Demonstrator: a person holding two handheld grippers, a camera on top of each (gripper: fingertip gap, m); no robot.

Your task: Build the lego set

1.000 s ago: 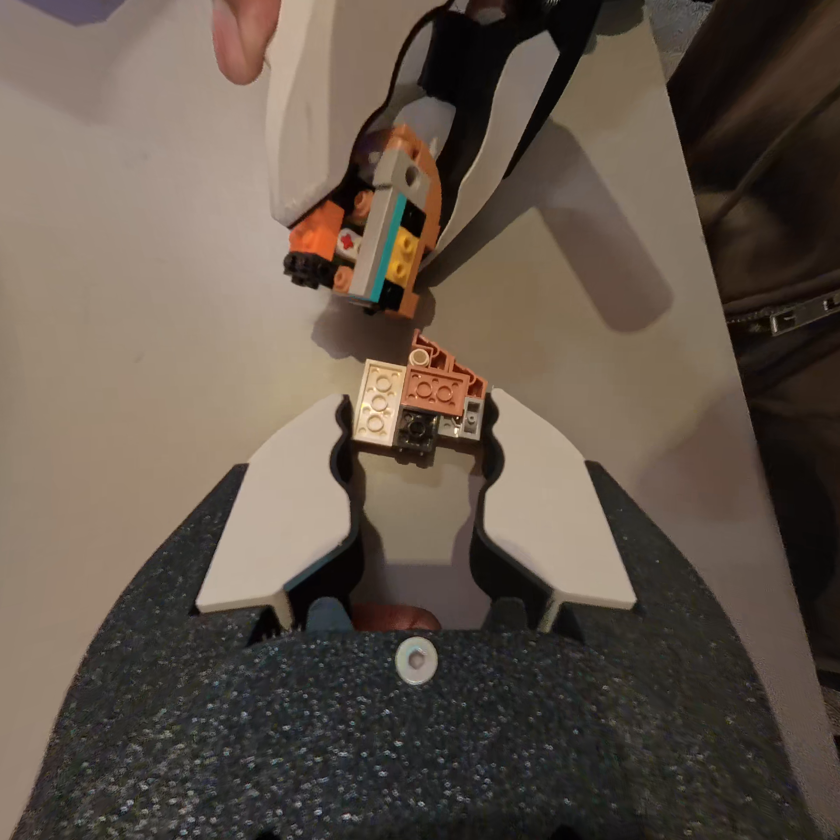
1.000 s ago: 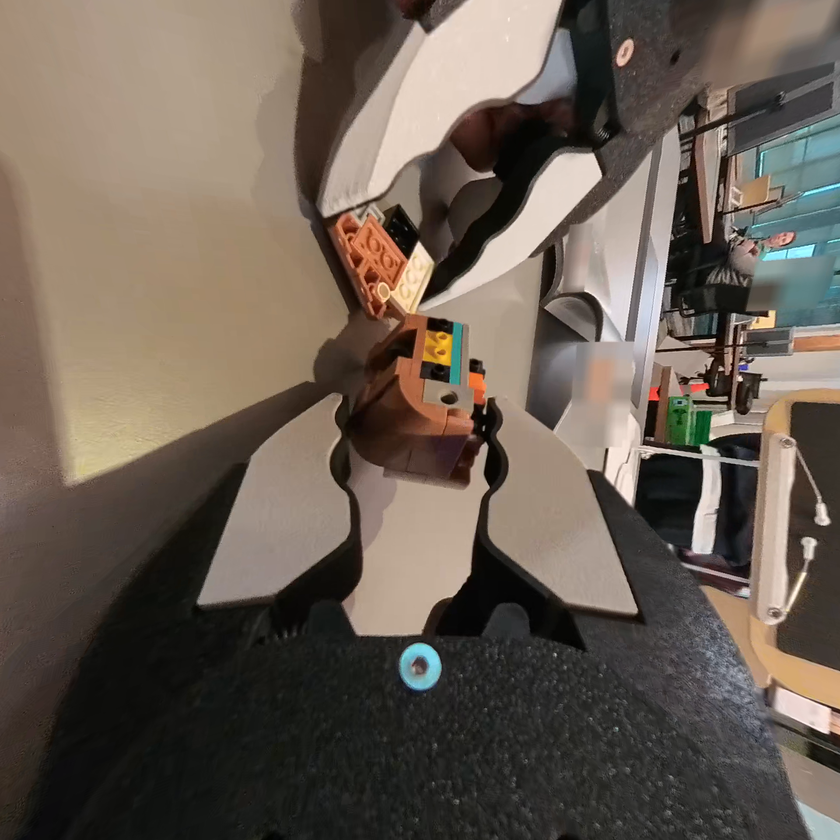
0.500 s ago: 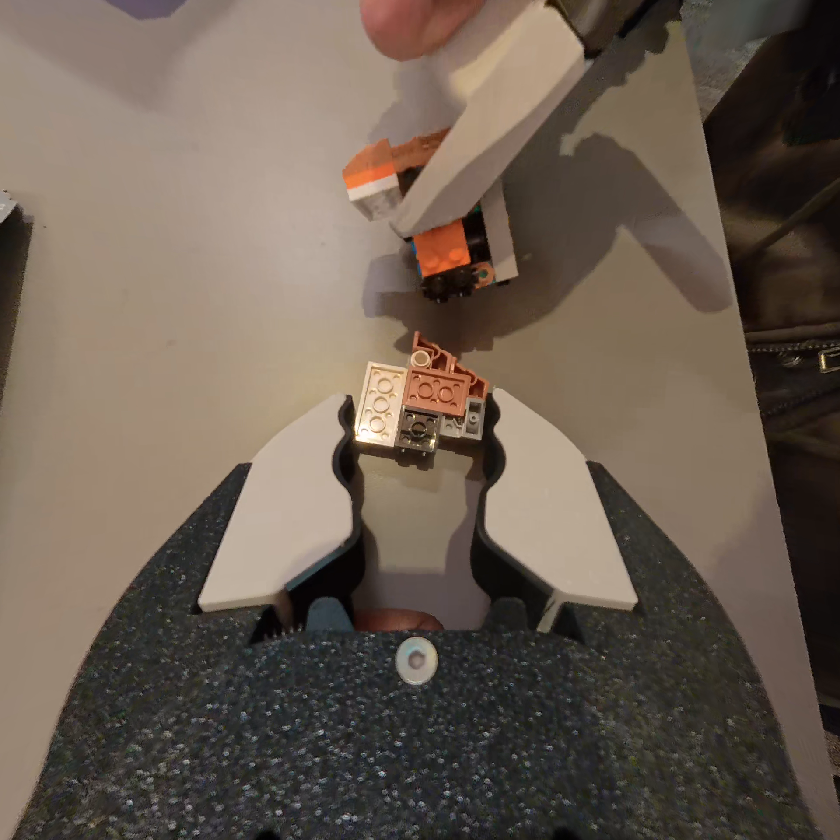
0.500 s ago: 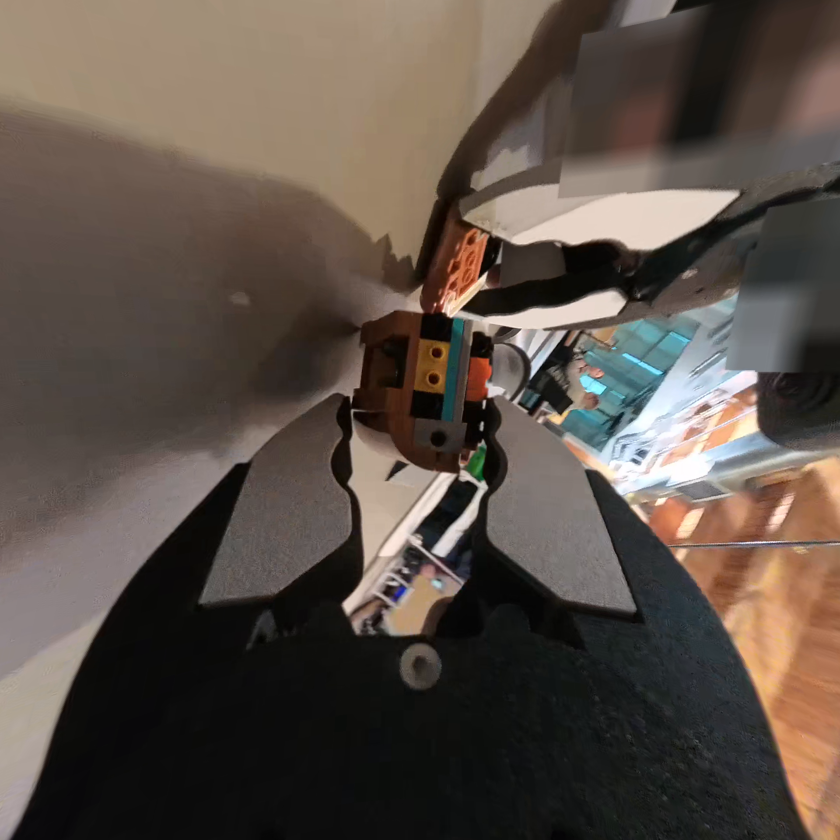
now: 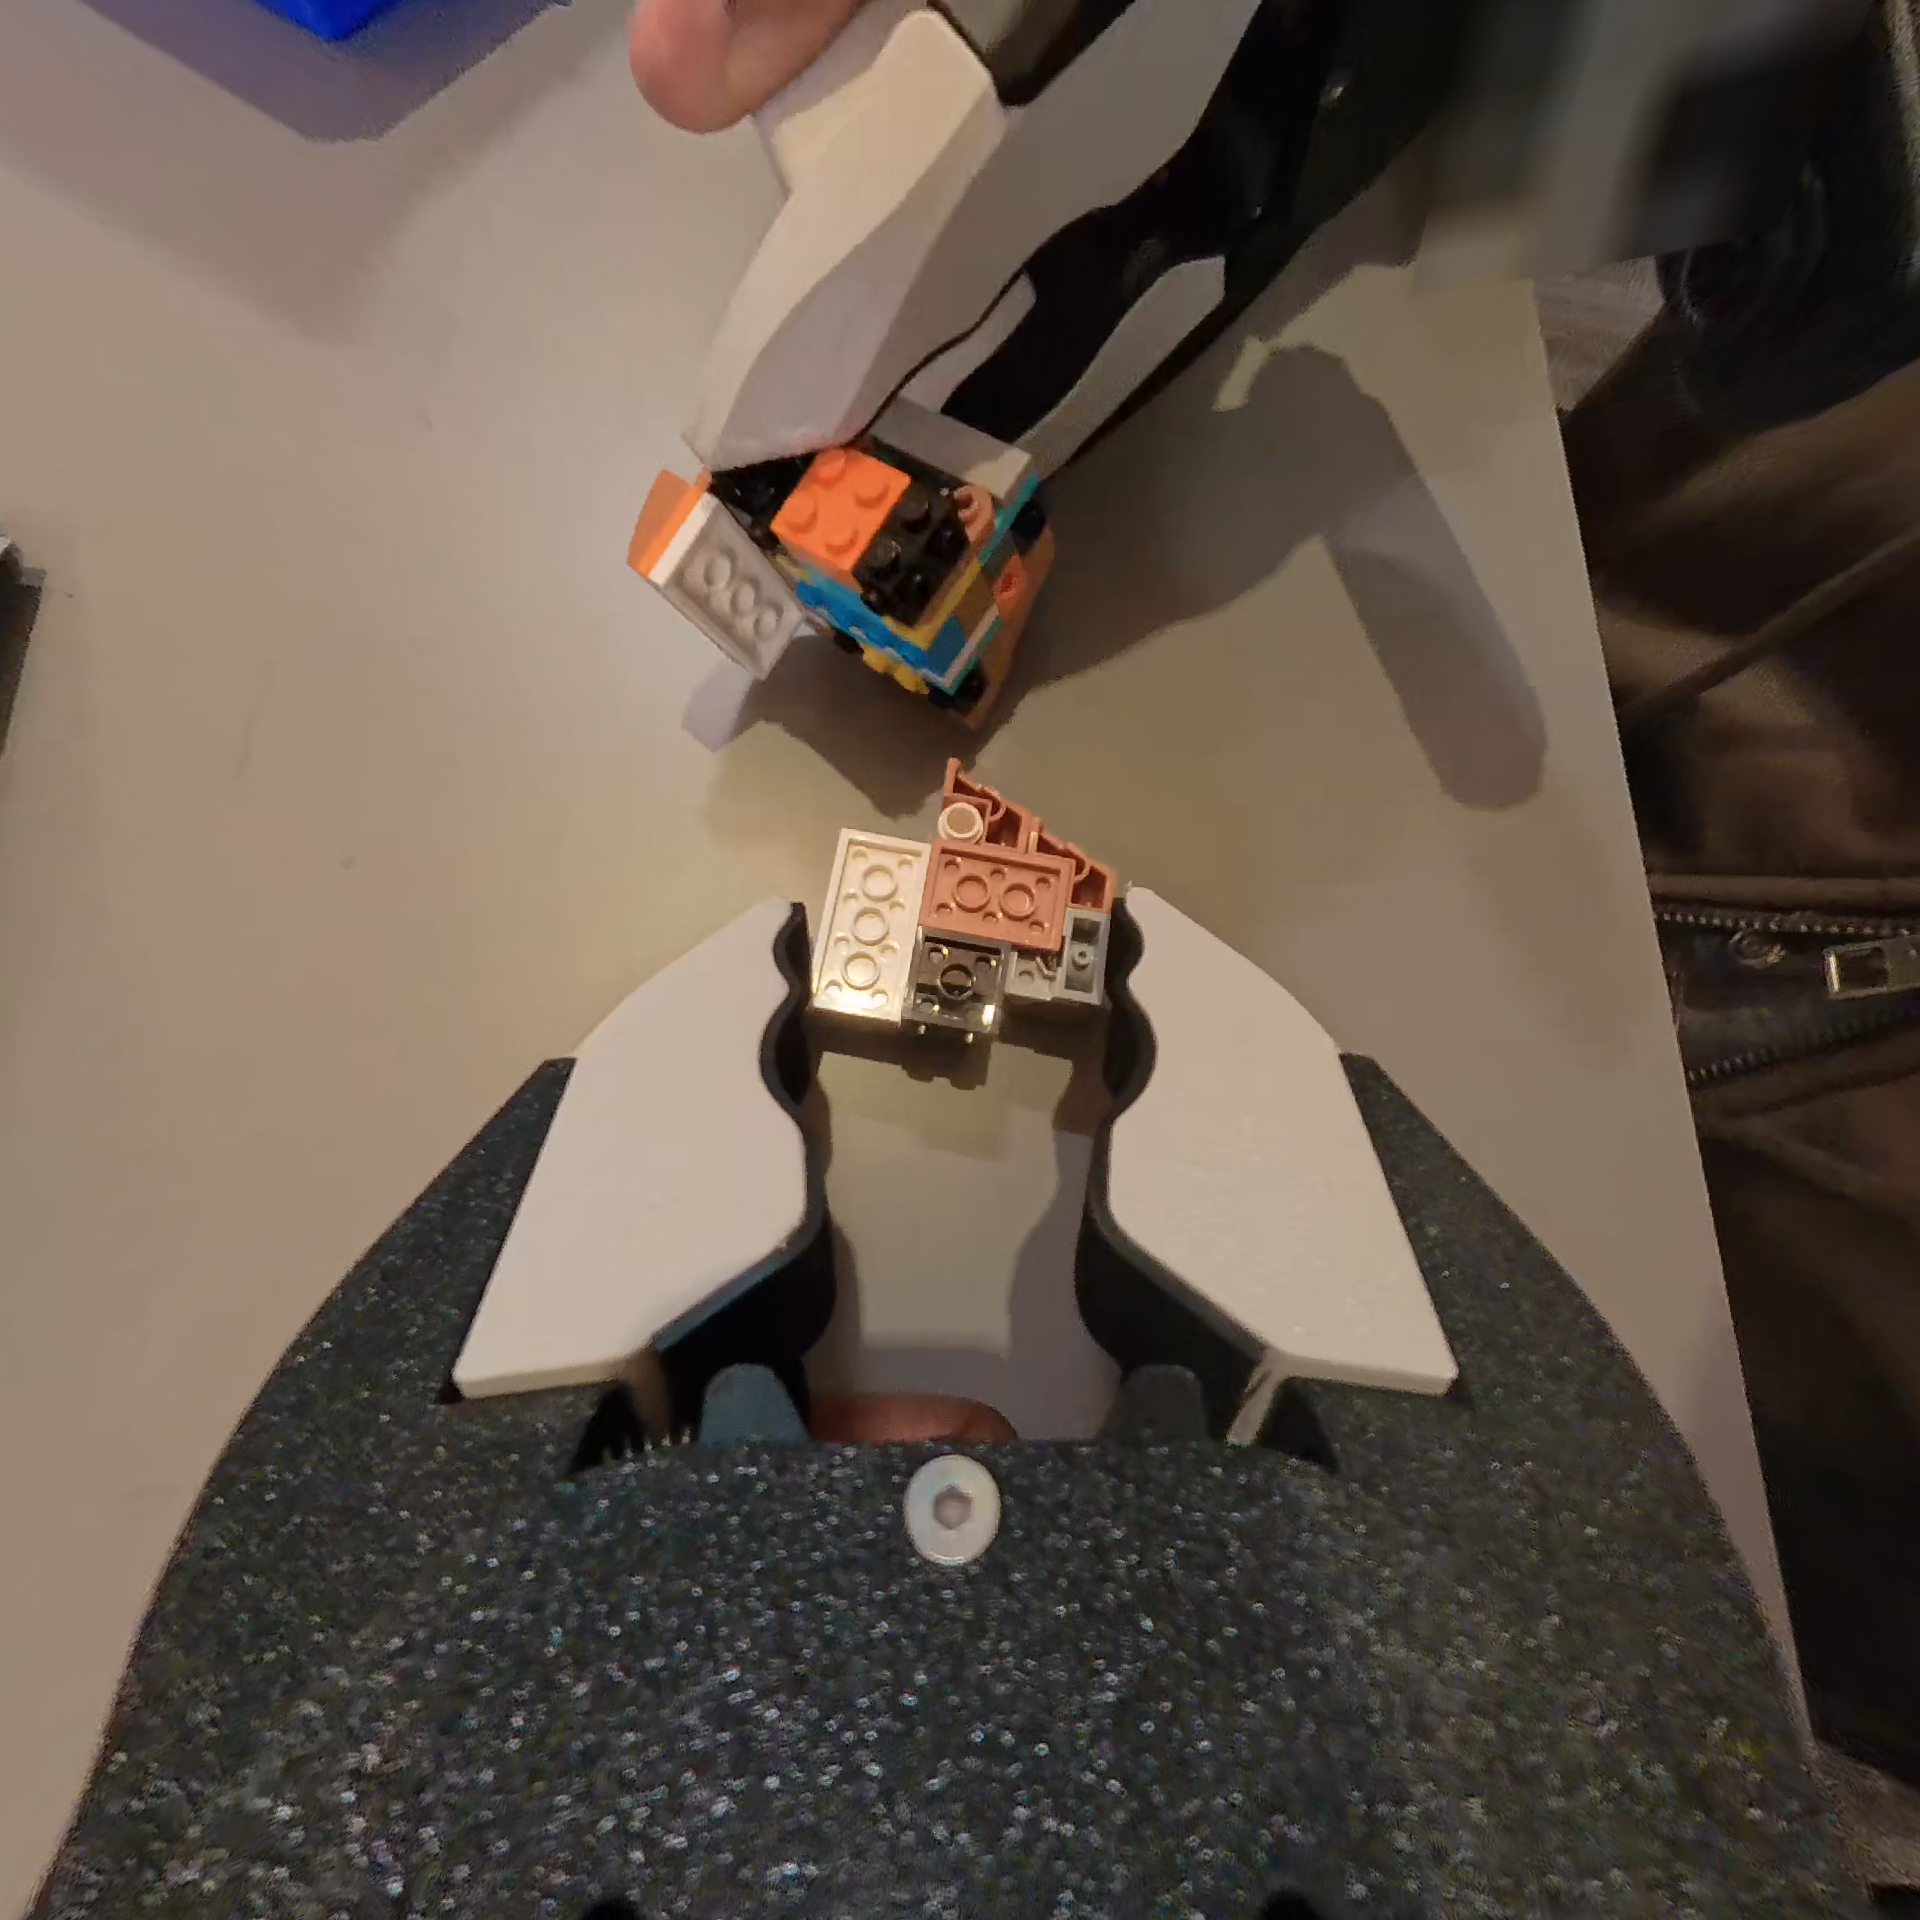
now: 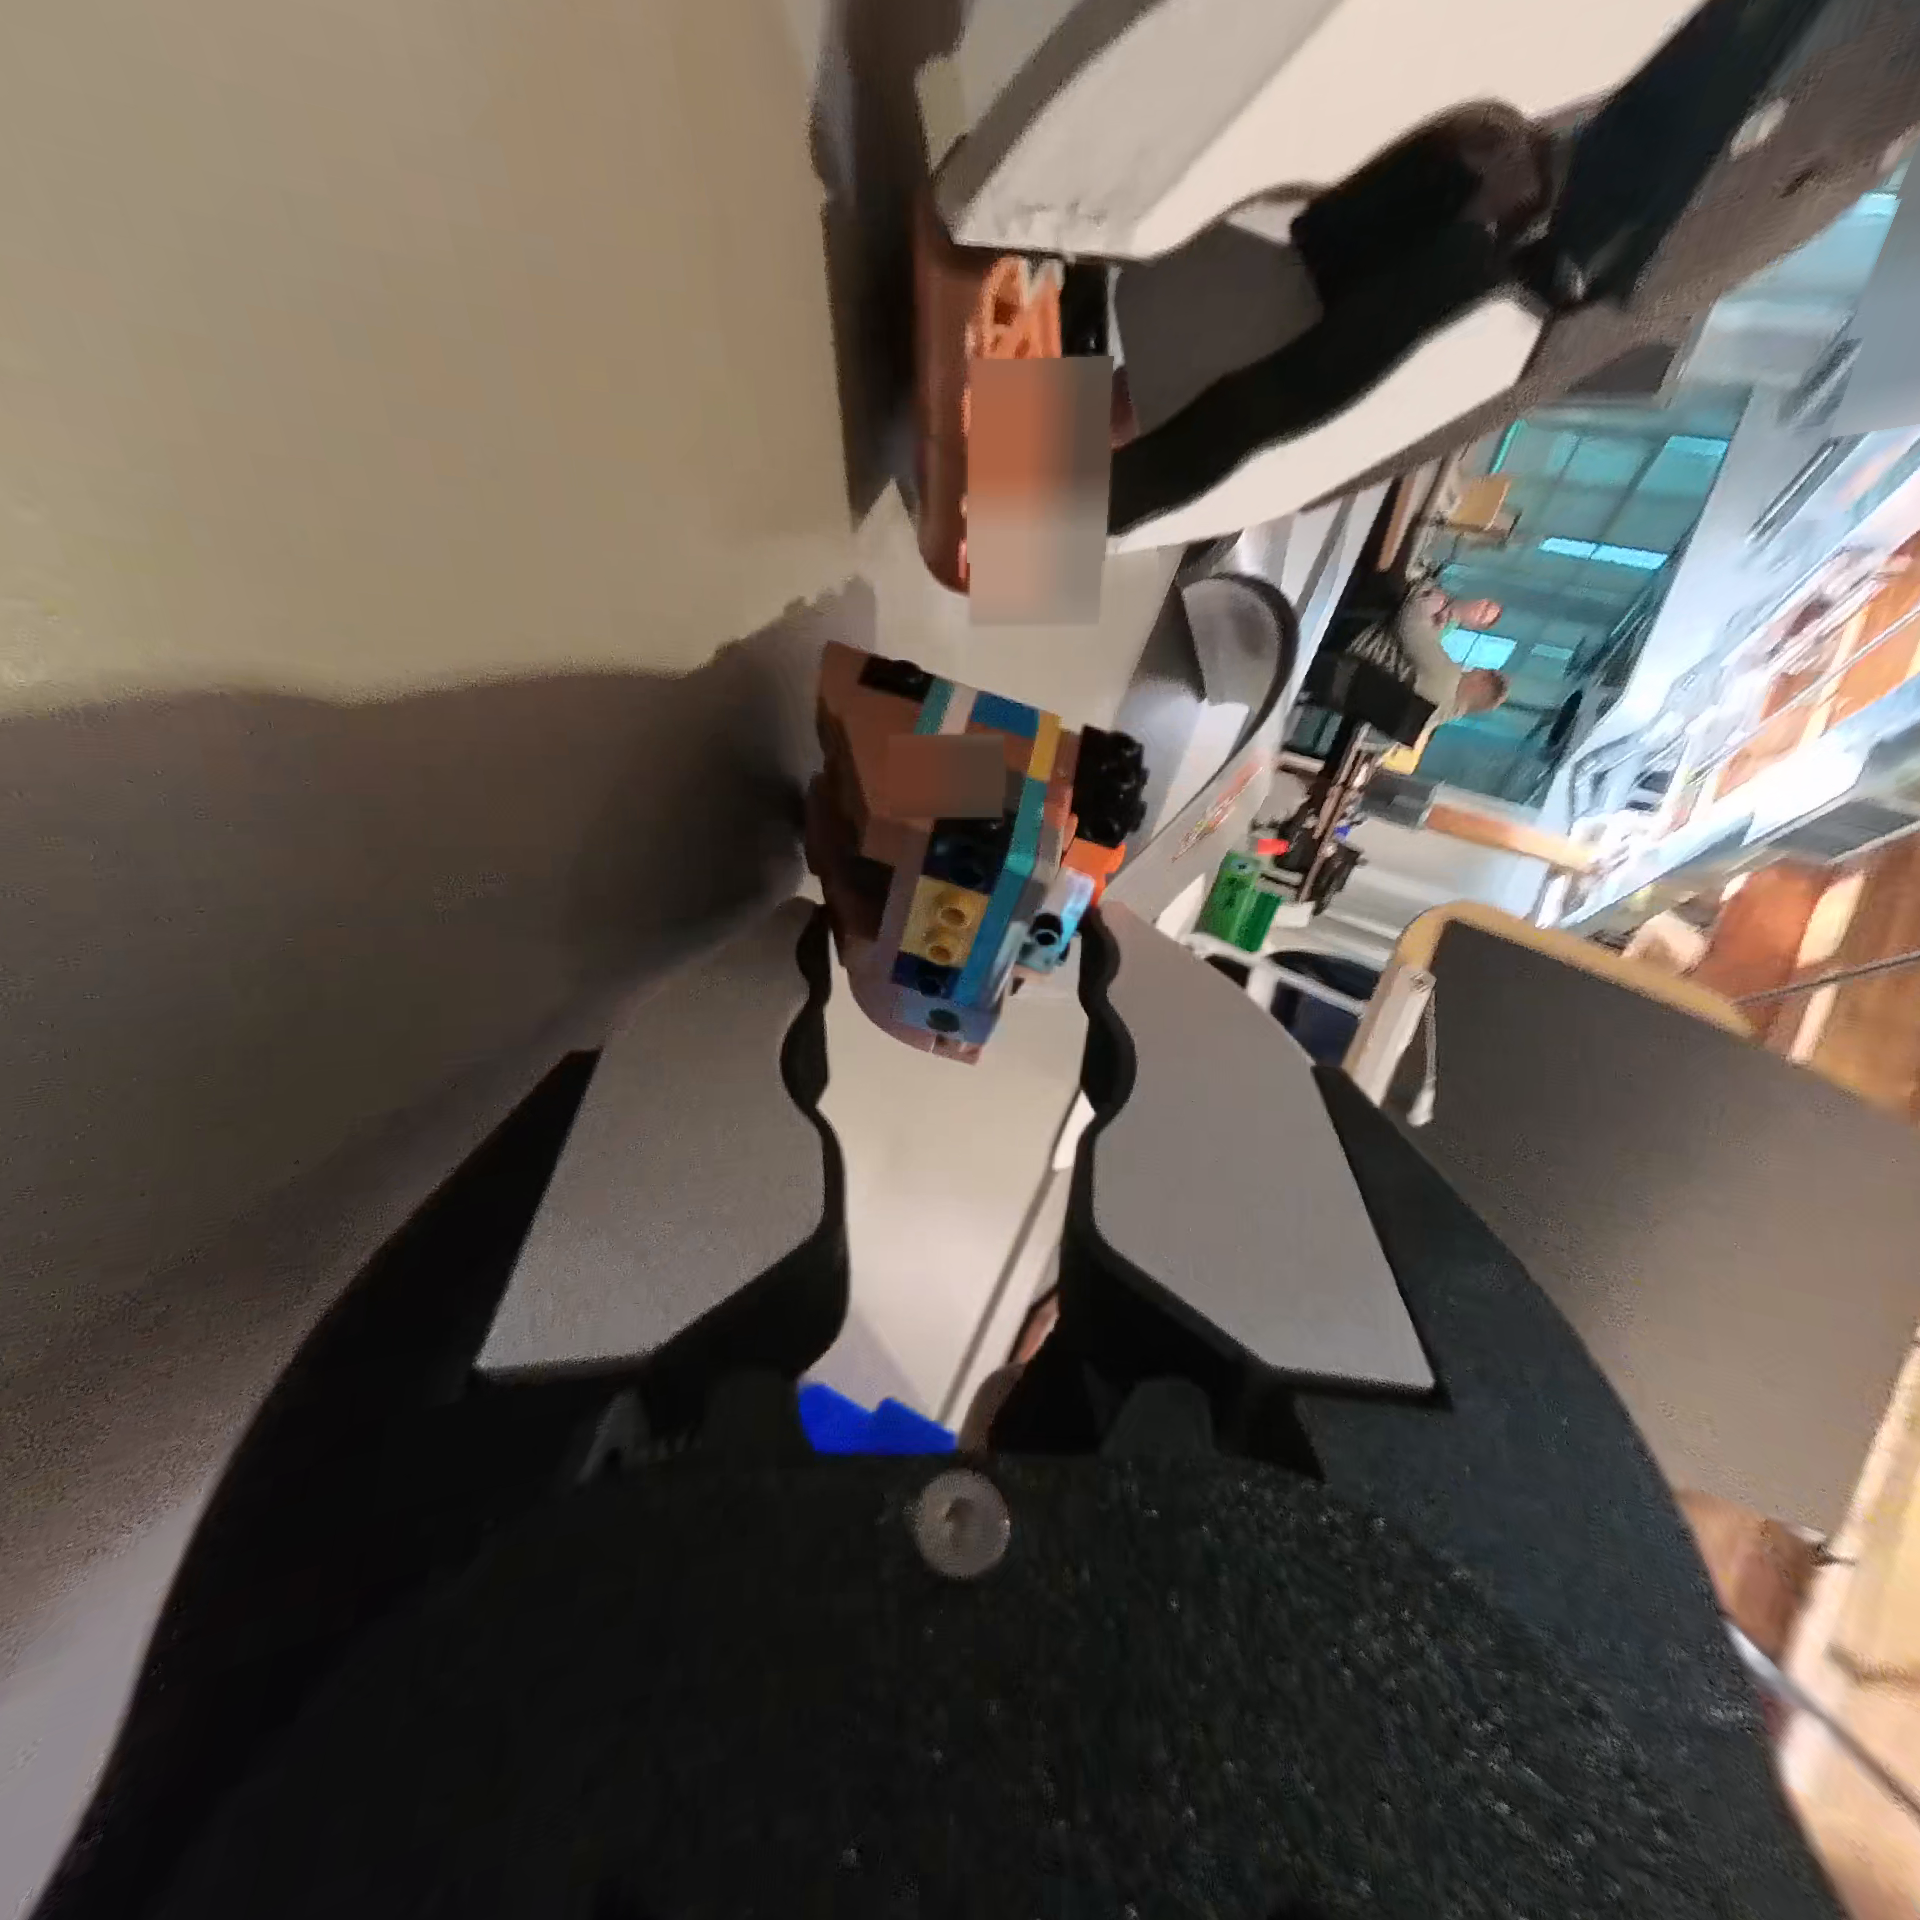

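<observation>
My left gripper [image 5: 961, 935] is shut on a small flat lego piece [image 5: 966, 914] made of white, brown, black and grey plates, held just above the beige table [image 5: 312, 831]. My right gripper [image 6: 951, 935] is shut on a chunky lego block [image 6: 956, 831] of brown, orange, black, yellow and teal bricks. In the left wrist view that block [image 5: 842, 566] hangs a short way beyond the flat piece, not touching it, its orange studs and grey plate facing the camera. In the right wrist view the flat piece [image 6: 987, 322] shows edge-on, partly blurred.
The table's right edge [image 5: 1590, 644] runs close by, with a person's dark zipped jacket [image 5: 1787, 935] past it. A blue object [image 5: 343, 16] lies at the far left. A thumb [image 5: 696, 62] rests on the right gripper. A room with furniture shows behind the right wrist view. The gap from one gripper's tips to the other's is roughly 7 cm. The blue object [image 5: 343, 16] lies some 20 cm from my right tips, 25 cm from my left tips.
My right gripper has kept turning the chunky block, so its orange studs and grey plate now face the left camera. My left gripper and its flat piece have stayed put.
</observation>
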